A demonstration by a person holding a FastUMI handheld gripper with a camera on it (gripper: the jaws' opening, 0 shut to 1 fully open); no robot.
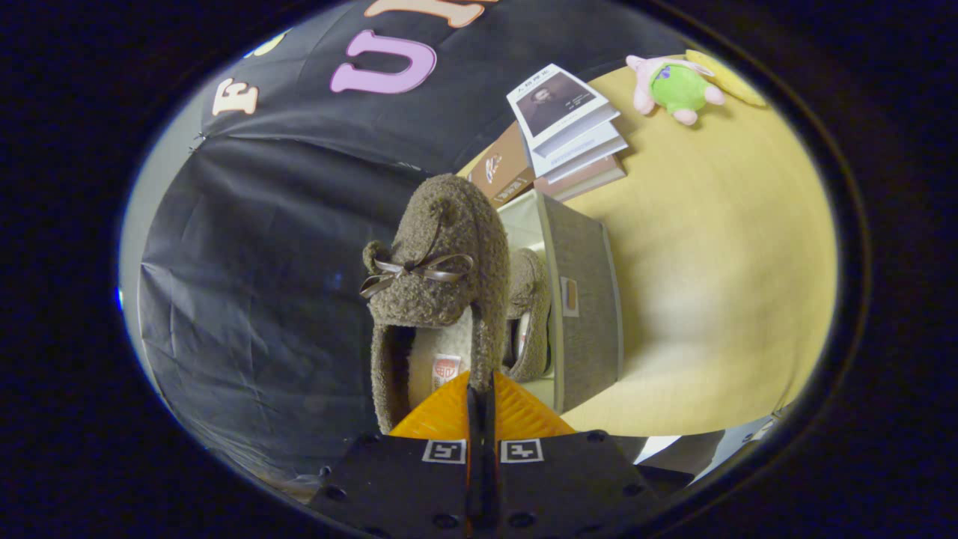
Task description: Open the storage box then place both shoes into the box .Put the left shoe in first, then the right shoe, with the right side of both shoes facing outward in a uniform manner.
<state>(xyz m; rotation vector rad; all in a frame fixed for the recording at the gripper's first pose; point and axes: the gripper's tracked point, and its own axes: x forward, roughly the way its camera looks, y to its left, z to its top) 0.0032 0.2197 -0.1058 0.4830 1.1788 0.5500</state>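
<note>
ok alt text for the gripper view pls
The hand-held gripper, fingers pinched on the rim of a fuzzy brown slipper, holds it beside an open grey storage box that already contains a second slipper. Books and a plush toy lie beyond.

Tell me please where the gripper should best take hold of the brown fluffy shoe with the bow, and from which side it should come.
Probably as now: the gripper is pinched on the thin side wall of the brown fluffy shoe at its heel opening, coming from the heel end. That collar is narrow enough for both fingers, while the rounded toe is too bulky. A second shoe already sits in the grey storage box.
</note>
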